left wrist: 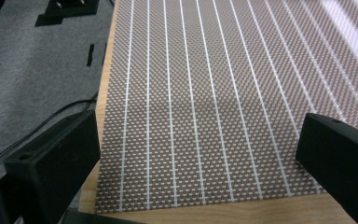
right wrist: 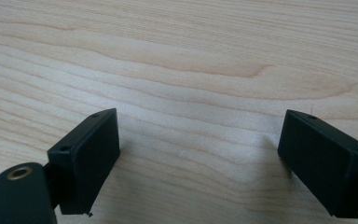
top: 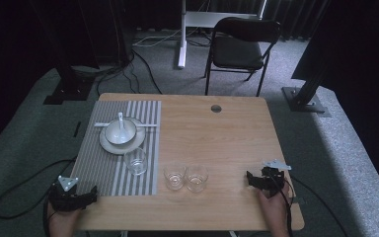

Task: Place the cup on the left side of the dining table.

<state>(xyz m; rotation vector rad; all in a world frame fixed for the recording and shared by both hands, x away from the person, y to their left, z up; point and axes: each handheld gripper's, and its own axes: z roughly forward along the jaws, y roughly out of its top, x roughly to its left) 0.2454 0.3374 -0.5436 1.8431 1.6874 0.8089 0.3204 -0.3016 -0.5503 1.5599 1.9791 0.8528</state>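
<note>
A grey striped placemat (top: 103,168) covers the left part of the wooden table (top: 217,138). On it stands a white plate (top: 107,144) carrying a white bowl (top: 119,133) with a spoon (top: 121,118) in it. A clear glass (top: 136,161) stands on the mat's right side. Two more clear glasses (top: 174,176) (top: 196,177) stand side by side on bare wood. My left gripper (top: 91,193) is open at the front left corner, its jaws (left wrist: 198,140) spread over the mat's near corner (left wrist: 191,116). My right gripper (top: 252,178) is open at the front right, over bare wood (right wrist: 198,130).
A thin white utensil (top: 148,126) lies across the plate's far side. A round cable hole (top: 216,108) sits near the table's far edge. A black folding chair (top: 242,47) stands beyond the table, black stand bases (top: 66,91) flank it, and cables (top: 10,197) trail on the carpet.
</note>
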